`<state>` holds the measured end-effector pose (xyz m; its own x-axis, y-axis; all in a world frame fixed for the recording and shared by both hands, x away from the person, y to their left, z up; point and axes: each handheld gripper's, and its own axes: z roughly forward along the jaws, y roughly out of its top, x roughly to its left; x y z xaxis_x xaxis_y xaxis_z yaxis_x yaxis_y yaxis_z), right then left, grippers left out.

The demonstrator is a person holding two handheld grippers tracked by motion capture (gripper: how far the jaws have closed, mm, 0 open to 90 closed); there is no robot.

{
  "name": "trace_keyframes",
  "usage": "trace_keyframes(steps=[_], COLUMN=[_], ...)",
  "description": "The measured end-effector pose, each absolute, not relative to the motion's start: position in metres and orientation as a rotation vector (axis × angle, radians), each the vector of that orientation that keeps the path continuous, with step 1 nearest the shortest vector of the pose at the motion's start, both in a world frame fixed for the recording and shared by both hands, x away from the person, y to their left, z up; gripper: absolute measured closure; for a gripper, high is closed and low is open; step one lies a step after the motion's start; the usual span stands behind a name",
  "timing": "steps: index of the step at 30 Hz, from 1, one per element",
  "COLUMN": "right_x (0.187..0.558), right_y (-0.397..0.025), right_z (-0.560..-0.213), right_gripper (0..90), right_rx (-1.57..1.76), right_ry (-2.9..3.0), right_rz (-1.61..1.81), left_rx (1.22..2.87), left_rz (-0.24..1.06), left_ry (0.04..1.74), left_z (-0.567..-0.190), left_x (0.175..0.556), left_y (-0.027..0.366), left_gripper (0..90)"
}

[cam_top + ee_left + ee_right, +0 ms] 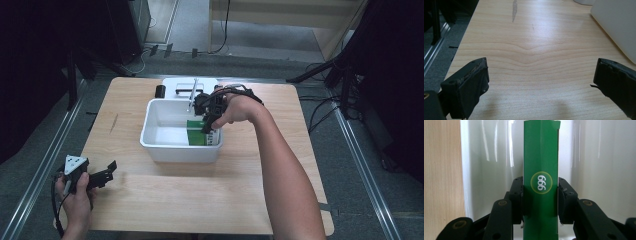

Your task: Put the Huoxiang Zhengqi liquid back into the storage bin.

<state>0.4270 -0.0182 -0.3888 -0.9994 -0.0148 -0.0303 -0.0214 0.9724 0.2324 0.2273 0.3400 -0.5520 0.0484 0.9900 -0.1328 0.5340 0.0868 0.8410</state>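
Note:
A green box (540, 157) with a round "999" mark stands inside the white plastic bin (165, 150), at its right side; the green box (198, 134) also shows in the high view. My right gripper (540, 200) is shut on the box, one pad on each narrow side, and my right gripper (209, 122) points down into the bin. Over bare wood near the table's front left corner, my left gripper (109, 170) is held low. My left gripper (541, 75) stands open with nothing between its jaws.
The wooden table (200, 195) carries the bin in its middle; the bin's wall (616, 27) is close at the left gripper's upper right. A white device (190, 86) with a black part (160, 91) lies behind the bin. Stands and cables surround the table.

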Motion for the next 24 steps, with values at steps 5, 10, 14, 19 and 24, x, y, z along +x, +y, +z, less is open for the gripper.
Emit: trace_keyframes(steps=[5,10,14,19,24], right_x=[0.425,0.421,0.418,0.417,0.413], right_y=[-0.018,-0.017,-0.016,-0.021,-0.028], right_z=[-0.389,-0.385,-0.382,-0.374,-0.365], right_gripper=[60.1,46.2,42.0,35.8,33.1], right_rx=[-0.013,0.039,0.080,0.133,0.160], right_ry=[3.104,3.089,3.083,3.079,3.061], right_rz=[0.344,0.361,0.368,0.370,0.402], left_rx=[1.549,1.552,1.552,1.551,1.551], left_rz=[0.742,0.745,0.738,0.737,0.739], left_ry=[1.589,1.586,1.588,1.589,1.590], left_z=[-0.552,-0.552,-0.552,-0.552,-0.552], left_x=[0.227,0.227,0.227,0.227,0.227], left_y=[0.340,0.339,0.339,0.339,0.339], left_gripper=[0.9,0.9,0.9,0.9,0.9])
